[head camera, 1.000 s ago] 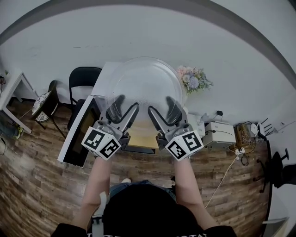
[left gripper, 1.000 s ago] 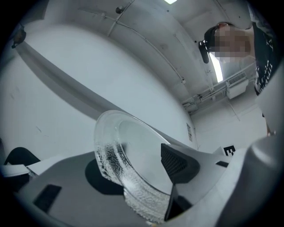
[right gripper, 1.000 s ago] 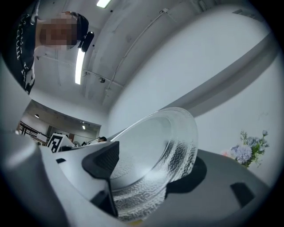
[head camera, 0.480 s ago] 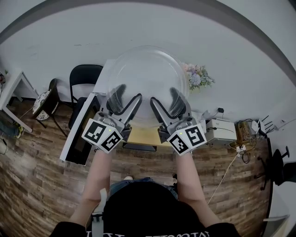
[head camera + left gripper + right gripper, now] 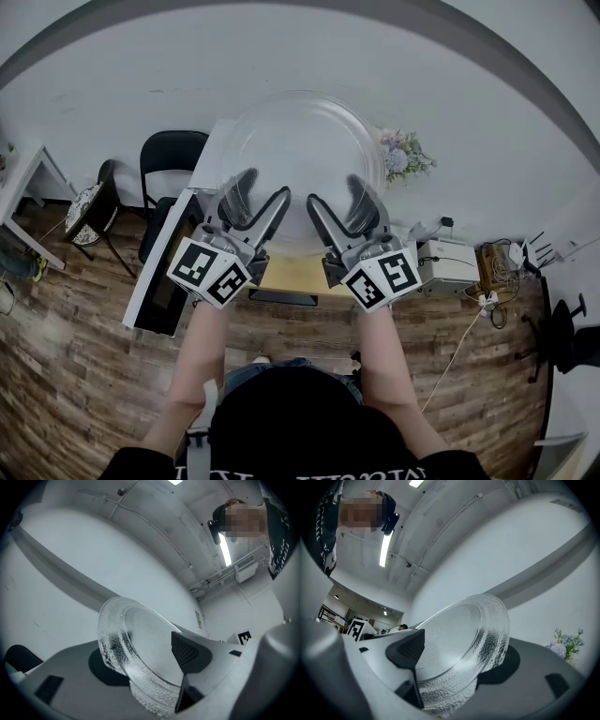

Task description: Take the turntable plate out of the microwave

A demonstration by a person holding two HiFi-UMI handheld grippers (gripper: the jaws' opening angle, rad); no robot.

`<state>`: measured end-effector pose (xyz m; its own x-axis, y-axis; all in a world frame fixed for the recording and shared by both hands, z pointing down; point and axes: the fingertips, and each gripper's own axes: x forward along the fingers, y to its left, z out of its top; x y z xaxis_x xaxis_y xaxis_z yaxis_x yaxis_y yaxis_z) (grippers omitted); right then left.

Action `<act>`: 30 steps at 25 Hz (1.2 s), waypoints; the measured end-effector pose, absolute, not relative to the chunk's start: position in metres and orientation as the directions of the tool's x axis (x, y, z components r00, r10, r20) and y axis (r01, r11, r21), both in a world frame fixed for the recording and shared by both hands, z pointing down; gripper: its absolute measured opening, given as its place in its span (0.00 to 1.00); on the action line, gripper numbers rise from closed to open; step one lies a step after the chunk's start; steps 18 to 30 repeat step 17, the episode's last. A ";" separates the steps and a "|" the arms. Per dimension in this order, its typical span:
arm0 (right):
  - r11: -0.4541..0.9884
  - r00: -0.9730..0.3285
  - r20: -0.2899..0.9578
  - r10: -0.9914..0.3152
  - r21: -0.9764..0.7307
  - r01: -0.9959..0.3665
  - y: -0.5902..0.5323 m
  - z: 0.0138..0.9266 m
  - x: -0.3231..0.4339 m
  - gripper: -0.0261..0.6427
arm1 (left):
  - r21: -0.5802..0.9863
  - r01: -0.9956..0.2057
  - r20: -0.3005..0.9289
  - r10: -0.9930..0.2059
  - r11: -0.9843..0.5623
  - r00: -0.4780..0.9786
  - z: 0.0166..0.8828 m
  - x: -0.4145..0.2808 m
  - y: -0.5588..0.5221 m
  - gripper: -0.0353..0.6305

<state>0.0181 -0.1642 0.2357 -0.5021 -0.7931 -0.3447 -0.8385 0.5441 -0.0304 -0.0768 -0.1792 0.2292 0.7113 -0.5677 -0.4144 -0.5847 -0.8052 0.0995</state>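
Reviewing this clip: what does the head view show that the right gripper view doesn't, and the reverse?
Head view only: the microwave's open door, a black chair and the wooden floor. Right gripper view only: a ceiling strip light and the pebbled texture of the plate's rim. Both: the clear turntable plate held up in the air, the right gripper clamped on its near edge, and the flowers by the wall.
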 end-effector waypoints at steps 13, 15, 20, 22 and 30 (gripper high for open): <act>0.539 -0.500 -0.341 -0.796 -0.024 -0.842 -0.169 0.236 0.016 0.55 | 0.108 -0.580 -0.412 -0.568 -0.807 0.713 0.230 -0.078 -0.185 0.44; 0.538 -0.499 -0.342 -0.796 -0.023 -0.843 -0.170 0.236 0.016 0.55 | 0.107 -0.578 -0.413 -0.566 -0.809 0.714 0.230 -0.078 -0.186 0.44; 0.536 -0.498 -0.342 -0.797 -0.021 -0.844 -0.171 0.236 0.017 0.55 | 0.107 -0.576 -0.414 -0.563 -0.810 0.715 0.230 -0.078 -0.187 0.44; 0.536 -0.498 -0.342 -0.797 -0.021 -0.844 -0.171 0.236 0.017 0.55 | 0.107 -0.576 -0.414 -0.563 -0.810 0.715 0.230 -0.078 -0.187 0.44; 0.536 -0.498 -0.342 -0.797 -0.021 -0.844 -0.171 0.236 0.017 0.55 | 0.107 -0.576 -0.414 -0.563 -0.810 0.715 0.230 -0.078 -0.187 0.44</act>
